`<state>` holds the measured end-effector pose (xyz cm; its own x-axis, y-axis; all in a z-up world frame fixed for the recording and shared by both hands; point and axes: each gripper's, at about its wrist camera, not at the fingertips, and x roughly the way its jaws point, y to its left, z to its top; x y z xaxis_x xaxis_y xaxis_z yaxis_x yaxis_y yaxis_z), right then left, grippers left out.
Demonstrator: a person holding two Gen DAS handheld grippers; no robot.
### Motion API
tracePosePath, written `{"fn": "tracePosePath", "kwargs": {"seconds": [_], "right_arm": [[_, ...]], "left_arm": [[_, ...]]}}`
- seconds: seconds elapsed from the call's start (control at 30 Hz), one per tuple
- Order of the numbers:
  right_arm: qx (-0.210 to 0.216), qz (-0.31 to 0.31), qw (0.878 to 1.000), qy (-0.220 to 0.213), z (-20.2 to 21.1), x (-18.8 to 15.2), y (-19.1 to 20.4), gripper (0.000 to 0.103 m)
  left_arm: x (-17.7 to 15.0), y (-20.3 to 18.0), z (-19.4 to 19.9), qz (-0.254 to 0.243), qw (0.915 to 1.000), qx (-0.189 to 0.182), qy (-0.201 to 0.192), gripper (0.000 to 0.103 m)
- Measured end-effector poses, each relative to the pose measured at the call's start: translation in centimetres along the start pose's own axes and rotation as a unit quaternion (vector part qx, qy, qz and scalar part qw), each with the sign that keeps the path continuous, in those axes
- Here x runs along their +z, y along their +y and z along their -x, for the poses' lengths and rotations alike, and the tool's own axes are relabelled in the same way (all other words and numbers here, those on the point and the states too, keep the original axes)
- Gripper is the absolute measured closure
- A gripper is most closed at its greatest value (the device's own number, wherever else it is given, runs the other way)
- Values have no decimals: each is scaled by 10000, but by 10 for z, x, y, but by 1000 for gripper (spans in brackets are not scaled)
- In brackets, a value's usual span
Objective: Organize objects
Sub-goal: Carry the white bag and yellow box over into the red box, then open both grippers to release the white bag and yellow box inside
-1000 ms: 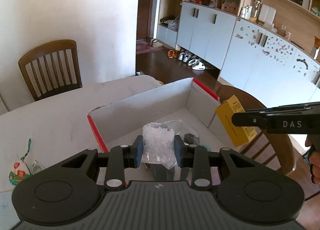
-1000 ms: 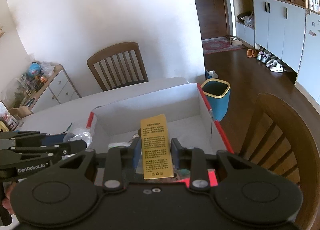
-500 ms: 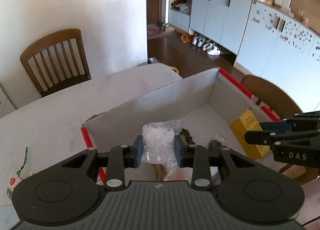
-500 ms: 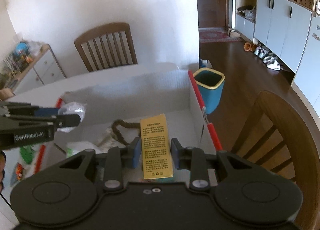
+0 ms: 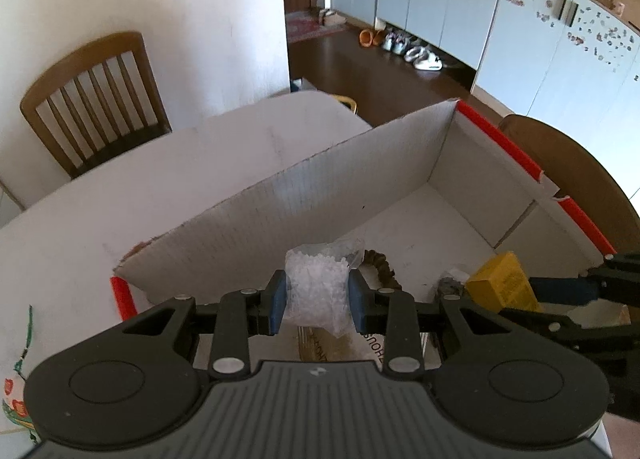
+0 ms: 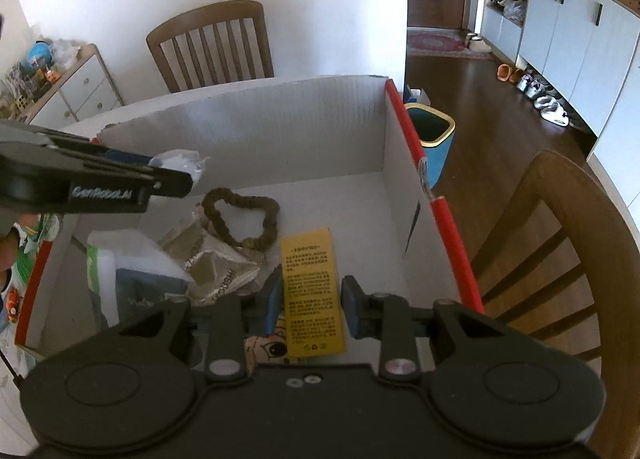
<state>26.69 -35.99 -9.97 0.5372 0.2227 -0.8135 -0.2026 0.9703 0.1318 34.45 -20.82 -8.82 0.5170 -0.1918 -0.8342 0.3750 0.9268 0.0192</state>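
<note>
A white cardboard box (image 5: pixel 360 179) with red-taped edges stands on the white table; it also shows in the right wrist view (image 6: pixel 280 131). My left gripper (image 5: pixel 318 301) is shut on a clear bag of white granules (image 5: pixel 316 291), held over the box's near left part. My right gripper (image 6: pixel 308 305) is shut on a yellow carton (image 6: pixel 312 291) with black print, held low inside the box near its right wall. The carton (image 5: pixel 500 283) also shows in the left wrist view. The bag's tip (image 6: pixel 180 161) shows past the left gripper's fingers (image 6: pixel 120 183).
In the box lie a brown hair scrunchie (image 6: pixel 240 219), a tan foil packet (image 6: pixel 208 259), a green and white pack (image 6: pixel 120 259) and a cartoon-printed item (image 6: pixel 268 347). A wooden chair (image 6: pixel 552 239) stands right of the box, another chair (image 5: pixel 92 99) behind the table. A blue bin (image 6: pixel 432 139) is on the floor.
Both grippers have moved forward and down over the box. The yellow carton has dropped from above the right wall to low inside the box. The bag has come over the box's interior.
</note>
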Motion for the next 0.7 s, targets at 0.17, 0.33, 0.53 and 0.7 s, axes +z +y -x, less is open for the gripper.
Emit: {"fn": "tracePosePath", "kwargs": {"seconds": [0.17, 0.33, 0.53, 0.7], "right_arm": [[45, 21, 10000, 28, -2, 1, -2, 73], [89, -4, 9999, 53, -2, 3, -5, 72], [82, -23, 10000, 39, -1, 2, -7, 70], [181, -90, 9998, -16, 4, 4, -10, 69]], "left_arm": [[1, 3, -14, 35, 9997, -41, 230, 72], [0, 3, -22, 63, 9993, -79, 367, 72], [-1, 5, -25, 128, 9991, -71, 393, 72], [-1, 7, -20, 187, 9992, -120, 333, 68]]}}
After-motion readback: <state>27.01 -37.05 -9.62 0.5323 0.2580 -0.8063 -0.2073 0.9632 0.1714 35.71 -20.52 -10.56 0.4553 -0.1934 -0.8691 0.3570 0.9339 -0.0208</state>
